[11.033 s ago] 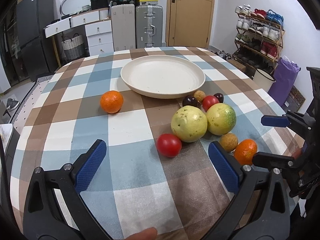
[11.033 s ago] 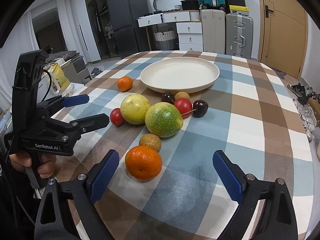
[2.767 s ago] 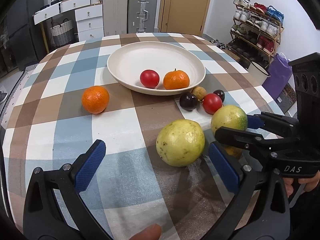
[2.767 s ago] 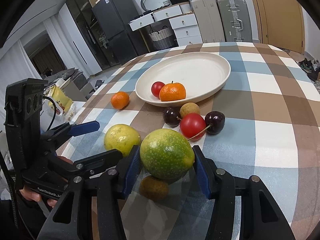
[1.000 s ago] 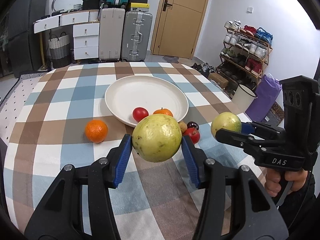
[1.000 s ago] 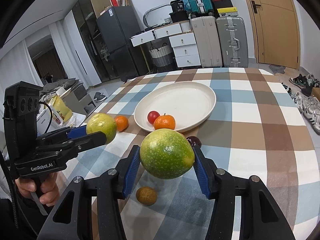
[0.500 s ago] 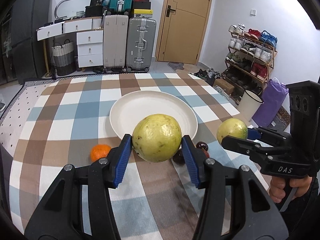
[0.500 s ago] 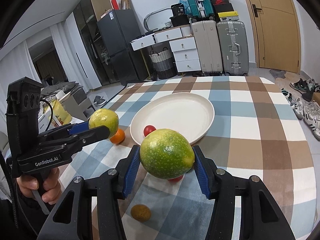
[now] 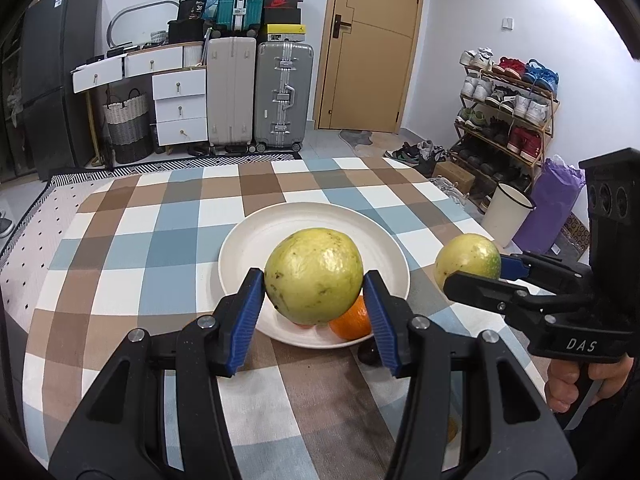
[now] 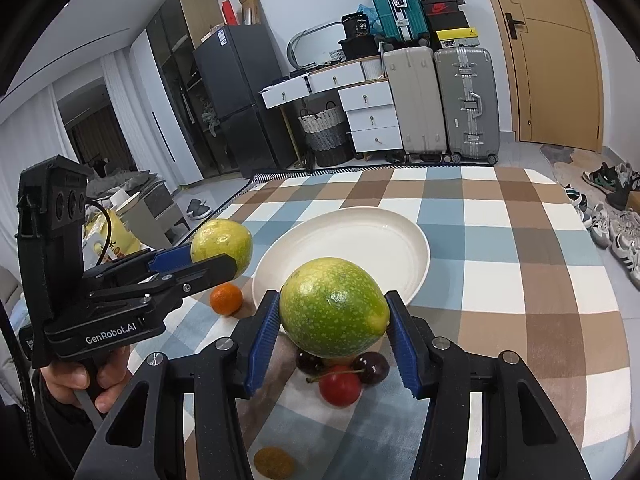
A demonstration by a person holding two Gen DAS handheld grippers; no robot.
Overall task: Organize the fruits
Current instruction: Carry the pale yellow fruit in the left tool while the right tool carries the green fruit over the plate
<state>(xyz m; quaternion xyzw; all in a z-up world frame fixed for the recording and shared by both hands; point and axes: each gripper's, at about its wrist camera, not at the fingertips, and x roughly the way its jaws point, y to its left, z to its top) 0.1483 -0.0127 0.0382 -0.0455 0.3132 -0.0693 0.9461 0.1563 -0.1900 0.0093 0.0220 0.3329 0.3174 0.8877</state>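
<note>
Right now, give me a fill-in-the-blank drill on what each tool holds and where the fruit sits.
1. The left tool is shut on a large ____ fruit.
2. The right tool grips a fruit whose skin is mostly ____.
3. Both held fruits hang above the checked cloth, near the white ____.
4. The red cherry lies on the ____, outside the plate.

Missing words: yellow; green; plate; cloth
</note>
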